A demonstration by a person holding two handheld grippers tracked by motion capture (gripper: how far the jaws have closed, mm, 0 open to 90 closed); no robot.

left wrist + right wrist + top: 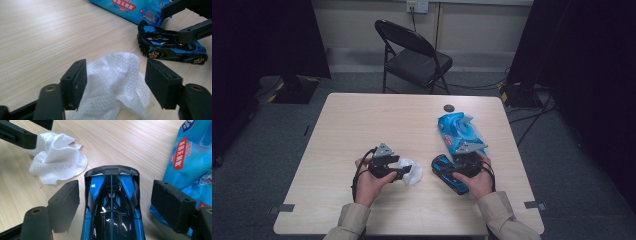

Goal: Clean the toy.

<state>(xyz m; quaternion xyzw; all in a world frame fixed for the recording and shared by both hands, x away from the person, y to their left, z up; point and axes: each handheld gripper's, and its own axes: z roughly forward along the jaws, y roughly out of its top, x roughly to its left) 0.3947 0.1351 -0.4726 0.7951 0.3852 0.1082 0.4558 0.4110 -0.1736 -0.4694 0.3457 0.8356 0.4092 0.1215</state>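
The crumpled white wipe (117,82) is a soft, dimpled cloth with an embossed dot weave, bunched into loose folds; it lies on the pale wood-grain table (362,120) near the person's edge, left of centre. The left gripper (116,80) stands over it with its two flat black jaws apart — one on each side of the wipe, neither visibly pressing it. To its right sits the toy car (111,212), a glossy blue-and-black plastic racer with a low wedge body, a dark rear wing and copper-coloured wheel rims; its paint throws bright reflections. The right gripper (115,205) straddles the car with its jaws spread wide, a gap showing on both sides of the body — not clamped. Just beyond the car, on the far right, lies a shiny blue wet-wipe pack (459,132) of crinkled film with a red label. A small dark round disc (448,107) rests near the far edge; a black folding chair (412,55) stands behind the table.
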